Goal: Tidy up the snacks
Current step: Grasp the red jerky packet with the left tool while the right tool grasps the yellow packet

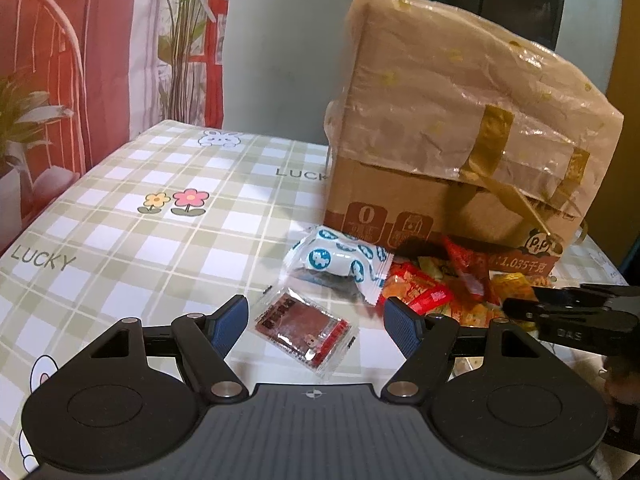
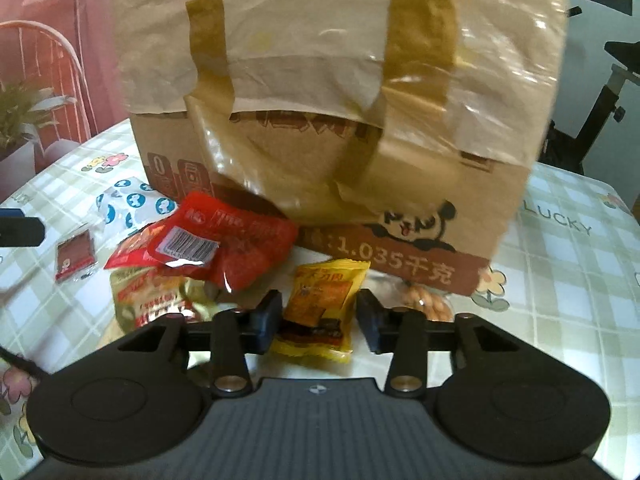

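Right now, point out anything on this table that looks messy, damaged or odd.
The cardboard box looks rough: its wrapping paper is crumpled and torn along the lower edge, with brown tape peeling. The snack packets lie jumbled on one another at its base, unsorted. A small red sachet sits apart from the heap.

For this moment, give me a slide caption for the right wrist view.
Right gripper straddles a yellow snack packet before the cardboard box, pads not visibly pressing.
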The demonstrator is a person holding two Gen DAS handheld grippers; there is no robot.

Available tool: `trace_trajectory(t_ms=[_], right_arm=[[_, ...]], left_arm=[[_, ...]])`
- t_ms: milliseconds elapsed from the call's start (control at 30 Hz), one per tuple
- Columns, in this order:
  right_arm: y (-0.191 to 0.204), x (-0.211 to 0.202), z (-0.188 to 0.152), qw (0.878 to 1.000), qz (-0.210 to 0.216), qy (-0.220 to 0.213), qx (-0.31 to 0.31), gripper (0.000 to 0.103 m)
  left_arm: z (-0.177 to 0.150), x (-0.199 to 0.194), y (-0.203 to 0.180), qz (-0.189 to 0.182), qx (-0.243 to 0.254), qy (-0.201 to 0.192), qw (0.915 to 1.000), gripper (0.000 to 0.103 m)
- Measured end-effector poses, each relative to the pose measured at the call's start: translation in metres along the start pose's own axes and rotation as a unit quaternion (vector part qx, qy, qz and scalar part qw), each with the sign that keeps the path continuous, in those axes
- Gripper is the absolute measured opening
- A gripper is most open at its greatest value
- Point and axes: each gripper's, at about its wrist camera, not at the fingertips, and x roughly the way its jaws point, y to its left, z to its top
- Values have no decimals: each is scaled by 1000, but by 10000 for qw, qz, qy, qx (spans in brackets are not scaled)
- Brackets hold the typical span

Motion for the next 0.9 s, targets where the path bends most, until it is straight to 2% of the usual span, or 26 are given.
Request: trace_trajectory(t_ms=[267,400,500,633,800,900], right_arm=[[2,-14,-14,9999,-21,-166,-36,39],[6,-10,-13,9998,-1,-191,-113,39],[4,-11,-14,9997,25,-204,-100,39],[4,-11,-14,9997,26,-210,-100,39],[5,-12,-15,9997,45,-213,-104,39],[5,-11,-14,9997,48,-218,-125,39]], left_arm=[[-3,9,5,147,0,161,9998,77],[-5,18,7,212,-95,428,9988,76],[-5,20,8,90,-290,591,9978,72],[-7,23,8,-55,-563,754,9955,73],[-3,34,2,15,-487,666,9966,73],[0,42,-1,189,-328,561,9977,71]])
